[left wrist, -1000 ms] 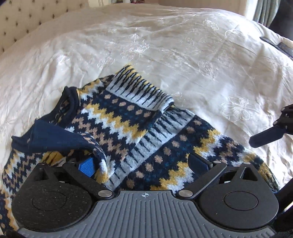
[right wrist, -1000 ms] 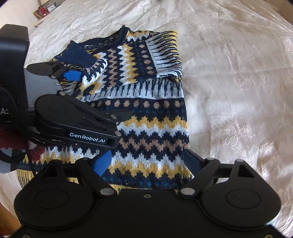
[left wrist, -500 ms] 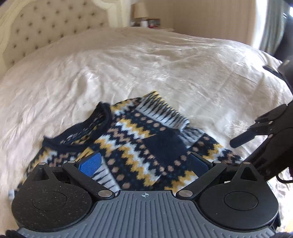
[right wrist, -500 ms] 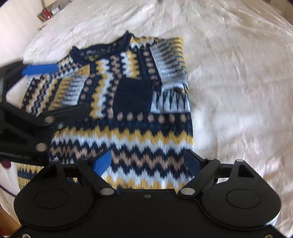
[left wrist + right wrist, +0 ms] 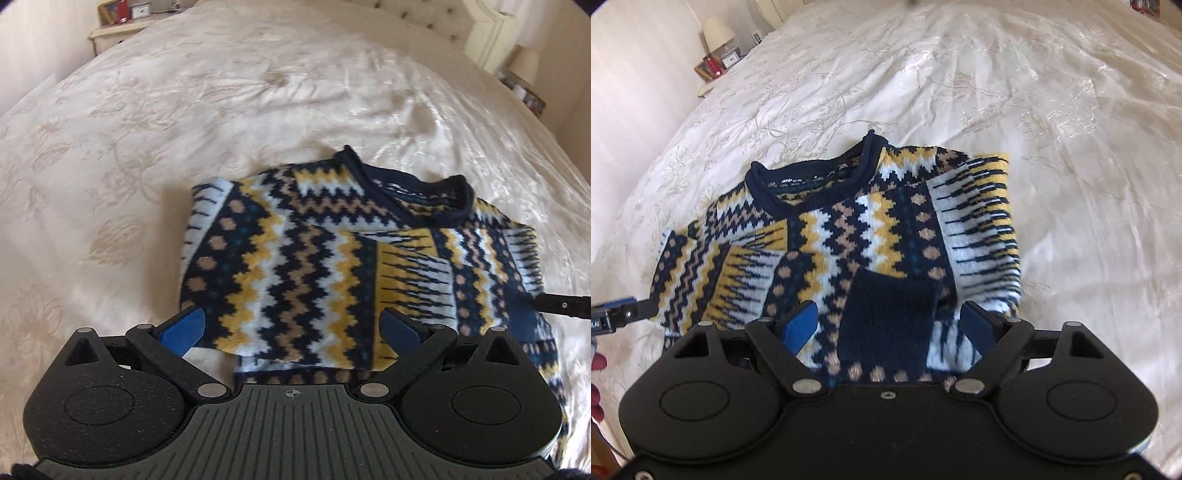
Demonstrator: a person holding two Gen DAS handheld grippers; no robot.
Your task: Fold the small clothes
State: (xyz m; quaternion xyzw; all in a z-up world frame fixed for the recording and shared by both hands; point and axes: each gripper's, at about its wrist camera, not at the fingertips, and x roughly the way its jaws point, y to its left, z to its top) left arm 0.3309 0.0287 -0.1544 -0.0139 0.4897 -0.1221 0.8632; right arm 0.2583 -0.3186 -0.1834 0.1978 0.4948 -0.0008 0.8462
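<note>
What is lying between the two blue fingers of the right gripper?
In the right wrist view, the sweater fills the gap of the open right gripper; its plain navy sleeve end lies there. The fingers grip nothing.

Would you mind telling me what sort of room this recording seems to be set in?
Most likely a bedroom. The patterned sweater lies on a wide cream embroidered bedspread, a tufted headboard stands behind it, and a bedside table with a lamp and a small clock sits beside the bed.
</note>
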